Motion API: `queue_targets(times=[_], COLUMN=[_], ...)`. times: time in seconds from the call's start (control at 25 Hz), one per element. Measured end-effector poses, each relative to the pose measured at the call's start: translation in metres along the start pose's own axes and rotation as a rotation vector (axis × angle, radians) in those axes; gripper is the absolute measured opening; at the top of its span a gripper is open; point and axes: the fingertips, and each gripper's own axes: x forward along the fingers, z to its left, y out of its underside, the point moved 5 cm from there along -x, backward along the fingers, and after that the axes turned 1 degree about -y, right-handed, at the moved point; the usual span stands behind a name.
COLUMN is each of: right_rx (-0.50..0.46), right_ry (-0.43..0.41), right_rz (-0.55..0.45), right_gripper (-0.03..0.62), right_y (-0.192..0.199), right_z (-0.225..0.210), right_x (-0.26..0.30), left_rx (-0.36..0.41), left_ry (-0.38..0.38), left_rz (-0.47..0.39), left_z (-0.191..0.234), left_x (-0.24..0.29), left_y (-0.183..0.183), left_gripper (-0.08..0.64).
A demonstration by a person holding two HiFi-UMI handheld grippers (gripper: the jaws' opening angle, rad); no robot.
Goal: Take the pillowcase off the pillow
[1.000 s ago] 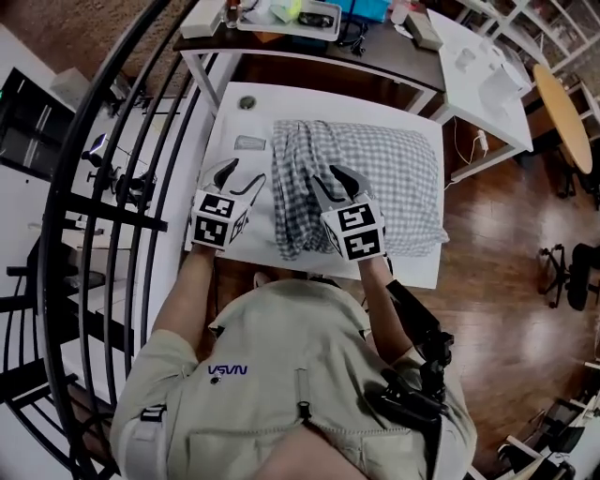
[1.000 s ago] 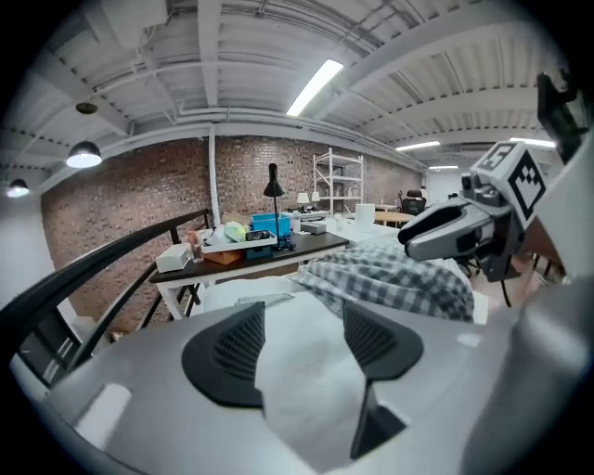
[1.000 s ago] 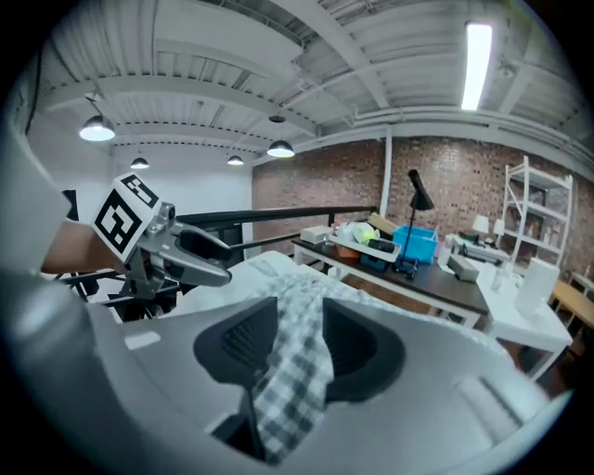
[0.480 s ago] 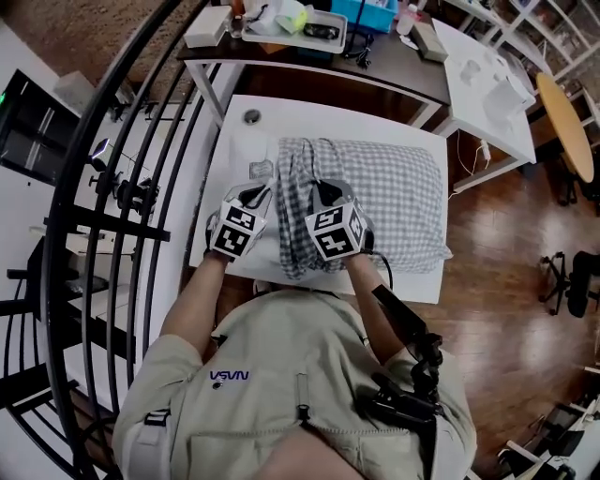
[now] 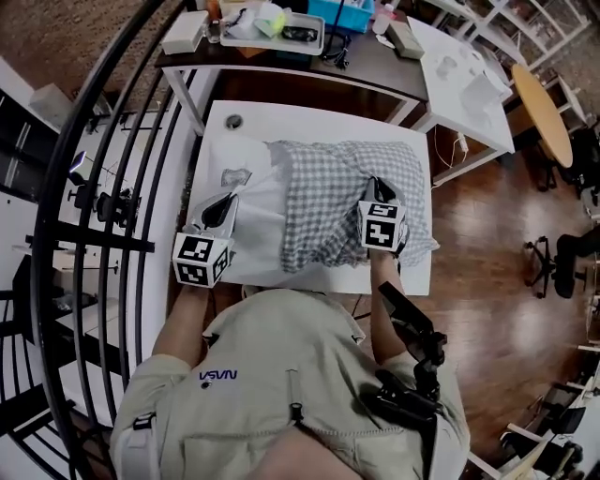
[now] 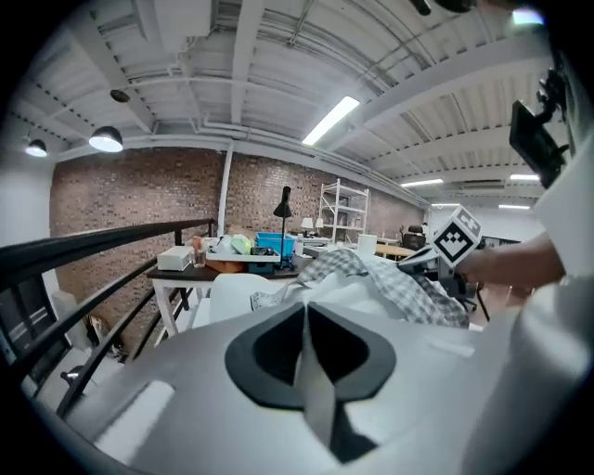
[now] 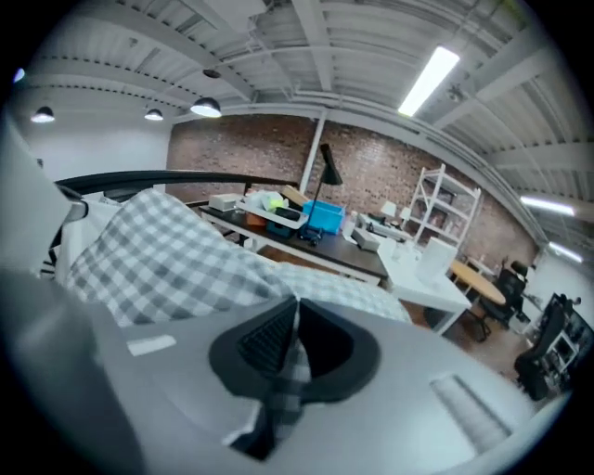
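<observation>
Pillowcase (image 5: 337, 202) clamped by right claw (image 5: 377, 185), left claw (image 5: 225, 202) just clamped pillow (image 5: 261, 199)

The pillow (image 5: 255, 202) lies across the middle of the worktop (image 5: 309, 117), its bare end toward the left edge. The pillowcase (image 5: 337, 187) covers its right part. The left gripper (image 5: 225, 200) is by the near left corner, the right gripper (image 5: 378, 188) near the right edge.

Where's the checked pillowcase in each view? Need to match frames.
Head view: pillowcase at centre, slightly above the middle.
Left gripper view: pillowcase right of centre, beyond the jaws.
Right gripper view: pillowcase fills the left and centre, with a fold pinched in the jaws.
Shared landmark: blue bin.
</observation>
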Motion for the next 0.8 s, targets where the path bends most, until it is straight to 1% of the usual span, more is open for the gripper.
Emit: queue_targets(times=[0.08, 0.16, 0.24, 0.28, 0.32, 0.36, 0.44, 0.56, 0.6, 0.64, 0.68, 0.72, 0.8], right_rx=[0.044, 0.070, 0.055, 0.038, 0.023, 0.013, 0.003, -0.007, -0.019, -0.033, -0.048, -0.059, -0.070], right_ry=[-0.008, -0.028, -0.042, -0.050, -0.057, -0.062, -0.071, -0.089, -0.093, -0.093, -0.093, -0.094, -0.101], right_rz=[0.042, 0.066, 0.070, 0.067, 0.064, 0.062, 0.058, 0.041, 0.034, 0.027, 0.021, 0.016, 0.008], right_gripper=[0.009, 0.009, 0.008, 0.008, 0.008, 0.008, 0.008, 0.008, 0.008, 0.008, 0.008, 0.008, 0.008], right_y=[0.029, 0.050, 0.058, 0.058, 0.058, 0.060, 0.066, 0.066, 0.064, 0.063, 0.062, 0.063, 0.068], right_z=[-0.005, 0.002, 0.013, 0.017, 0.021, 0.022, 0.020, 0.021, 0.023, 0.025, 0.027, 0.029, 0.033], right_x=[-0.001, 0.000, 0.004, 0.004, 0.005, 0.005, 0.006, 0.004, 0.002, 0.001, -0.001, -0.002, -0.005], left_rx=[-0.045, -0.103, -0.174, -0.194, -0.194, -0.175, -0.099, 0.056, 0.107, 0.154, 0.193, 0.223, 0.271], left_ry=[-0.002, -0.012, -0.017, -0.015, -0.010, -0.002, 0.012, 0.011, 0.011, 0.018, 0.033, 0.057, 0.113], left_rz=[0.028, 0.066, 0.095, 0.104, 0.107, 0.104, 0.062, -0.055, -0.080, -0.087, -0.074, -0.043, 0.061], left_z=[0.000, 0.003, 0.006, 0.007, 0.006, 0.003, -0.006, -0.015, -0.017, -0.018, -0.020, -0.022, -0.028], left_x=[-0.003, -0.002, 0.003, 0.006, 0.007, 0.007, 0.001, -0.008, -0.006, 0.001, 0.013, 0.029, 0.065], left_y=[0.018, 0.041, 0.060, 0.064, 0.064, 0.060, 0.038, -0.017, -0.033, -0.045, -0.053, -0.057, -0.055], left_gripper=[0.012, 0.013, 0.014, 0.014, 0.017, 0.033, 0.083, 0.086, 0.086, 0.095, 0.109, 0.124, 0.231])
